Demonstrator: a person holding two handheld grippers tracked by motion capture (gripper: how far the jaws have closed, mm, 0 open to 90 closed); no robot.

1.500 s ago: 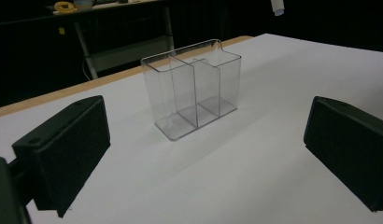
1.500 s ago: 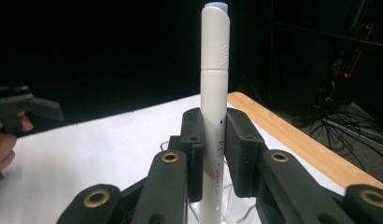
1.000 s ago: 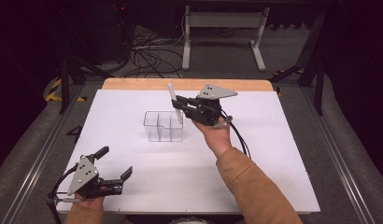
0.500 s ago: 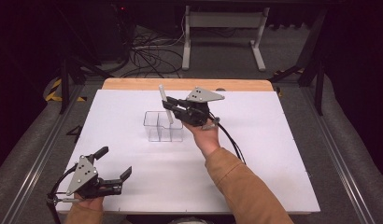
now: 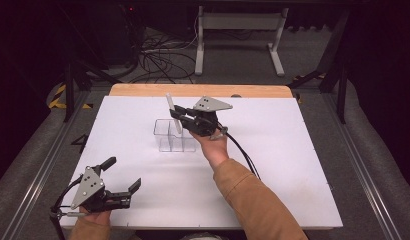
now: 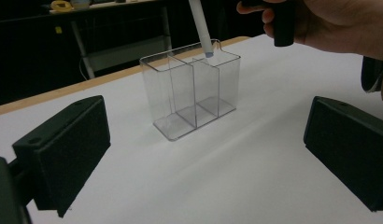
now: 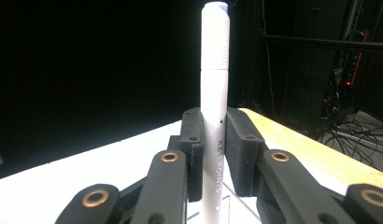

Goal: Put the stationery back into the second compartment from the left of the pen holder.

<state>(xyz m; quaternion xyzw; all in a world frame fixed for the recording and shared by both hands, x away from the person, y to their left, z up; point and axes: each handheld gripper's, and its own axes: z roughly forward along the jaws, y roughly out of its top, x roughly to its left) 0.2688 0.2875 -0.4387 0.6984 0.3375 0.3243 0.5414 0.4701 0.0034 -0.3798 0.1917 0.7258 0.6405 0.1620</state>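
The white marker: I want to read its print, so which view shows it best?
The right gripper view: the white marker stands close, clamped between the jaws, lettering legible. The left gripper view shows its lower end at the clear organizer's rim; the high view shows a small tilted stick.

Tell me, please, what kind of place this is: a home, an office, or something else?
Probably a lab or a recording room, not a home. A plain white table stands in a dark room, loose cables lie on the floor behind it, and a metal stand is nearby.
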